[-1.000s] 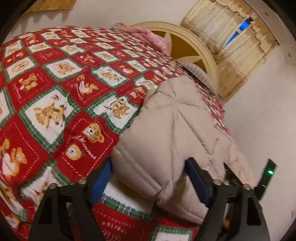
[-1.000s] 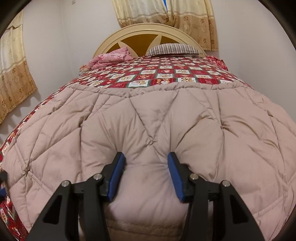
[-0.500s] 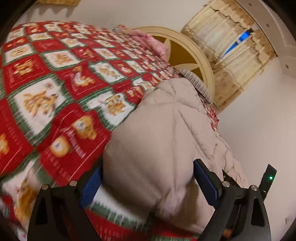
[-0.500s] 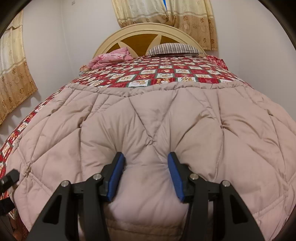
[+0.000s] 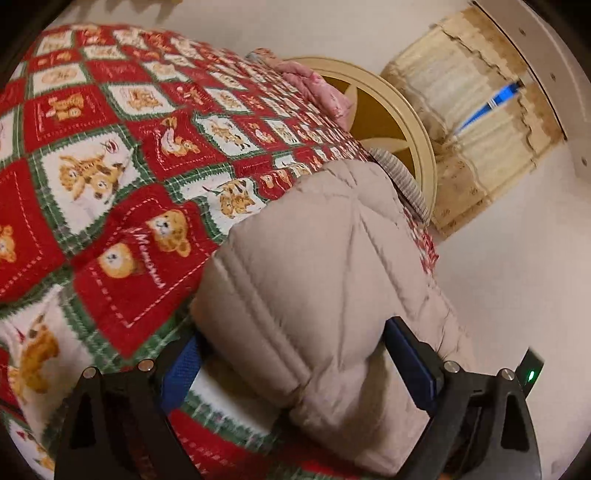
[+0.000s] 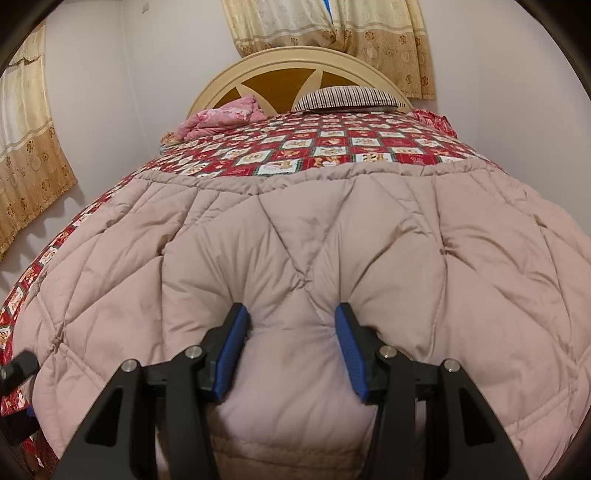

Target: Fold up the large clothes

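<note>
A large beige quilted padded coat [image 6: 332, 240] lies spread over the near half of the bed. My right gripper [image 6: 291, 332] is closed on a puffed fold at the coat's near edge, blue pads pressing it from both sides. In the left wrist view the coat's left edge [image 5: 314, 266] bulges between the wide-set jaws of my left gripper [image 5: 295, 354]; its blue left finger [image 5: 181, 369] lies low against the bedspread, and the right finger [image 5: 413, 362] sits against the coat's far side. The left gripper also shows at the right wrist view's left edge [image 6: 14, 369].
The bed has a red, green and white bear-print bedspread [image 5: 110, 166]. A pink bundle of cloth [image 6: 221, 118] and a striped pillow [image 6: 347, 98] lie by the cream headboard [image 6: 295, 70]. Curtains [image 6: 332, 33] hang behind; walls stand close on both sides.
The left gripper has shifted and tilted along the coat's left edge, with the coat edge bulging further between its jaws. The right gripper has stayed put, gripping the same fold.
</note>
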The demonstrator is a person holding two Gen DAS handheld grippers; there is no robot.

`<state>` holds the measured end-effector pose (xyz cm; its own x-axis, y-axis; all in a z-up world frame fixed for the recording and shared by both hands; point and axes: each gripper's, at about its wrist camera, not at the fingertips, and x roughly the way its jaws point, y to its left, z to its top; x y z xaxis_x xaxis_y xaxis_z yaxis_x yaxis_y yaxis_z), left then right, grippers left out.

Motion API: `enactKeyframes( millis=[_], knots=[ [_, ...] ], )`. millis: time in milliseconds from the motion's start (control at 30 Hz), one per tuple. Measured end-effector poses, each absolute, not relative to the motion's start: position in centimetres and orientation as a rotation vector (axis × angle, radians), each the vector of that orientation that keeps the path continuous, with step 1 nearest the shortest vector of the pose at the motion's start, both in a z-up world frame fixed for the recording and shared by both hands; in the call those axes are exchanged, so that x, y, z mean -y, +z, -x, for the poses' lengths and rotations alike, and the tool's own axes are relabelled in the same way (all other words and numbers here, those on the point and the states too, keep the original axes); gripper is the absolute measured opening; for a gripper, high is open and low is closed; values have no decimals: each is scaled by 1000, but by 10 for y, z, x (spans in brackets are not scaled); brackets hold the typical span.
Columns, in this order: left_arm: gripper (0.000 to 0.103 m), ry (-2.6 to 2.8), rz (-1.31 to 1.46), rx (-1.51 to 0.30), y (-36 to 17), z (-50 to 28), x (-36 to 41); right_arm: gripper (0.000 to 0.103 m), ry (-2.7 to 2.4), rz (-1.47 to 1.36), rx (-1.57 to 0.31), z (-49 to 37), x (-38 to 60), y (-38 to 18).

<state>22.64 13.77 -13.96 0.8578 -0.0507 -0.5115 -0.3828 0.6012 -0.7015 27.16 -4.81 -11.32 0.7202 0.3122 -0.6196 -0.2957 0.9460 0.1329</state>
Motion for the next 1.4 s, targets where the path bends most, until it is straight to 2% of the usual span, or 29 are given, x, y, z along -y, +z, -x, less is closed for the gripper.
enactKeyframes(
  millis=[300,433,533,633,667,733,833,900,1133,1400],
  knots=[
    [94,57,897,-455,-134,-246,-128,51,335,-47,-712,-272,51,-111],
    [91,48,885,-460,-137,-250,-133,28,349,-136,-674,-261,58,-85],
    [91,53,818,-474,-133,-255,-124,23,343,-92,-698,-269,50,-83],
    [91,45,776,-478,-131,-265,-121,23,303,-85,-802,-284,41,-118],
    [89,29,774,-470,-131,-267,-122,23,299,-75,-794,-283,39,-121],
    [60,-53,765,-451,-127,-270,-123,23,302,-57,-805,-283,35,-122],
    [40,-177,703,-423,-110,-270,-121,23,369,-148,-851,-291,45,-123],
    [34,-254,664,-389,-96,-268,-117,23,427,-257,-880,-297,57,-128],
    [31,-390,488,-339,-45,-250,-100,23,543,-491,-969,-294,48,-135],
    [31,-407,185,-336,19,-211,-102,18,916,-660,-1084,-250,-54,-131]
  ],
)
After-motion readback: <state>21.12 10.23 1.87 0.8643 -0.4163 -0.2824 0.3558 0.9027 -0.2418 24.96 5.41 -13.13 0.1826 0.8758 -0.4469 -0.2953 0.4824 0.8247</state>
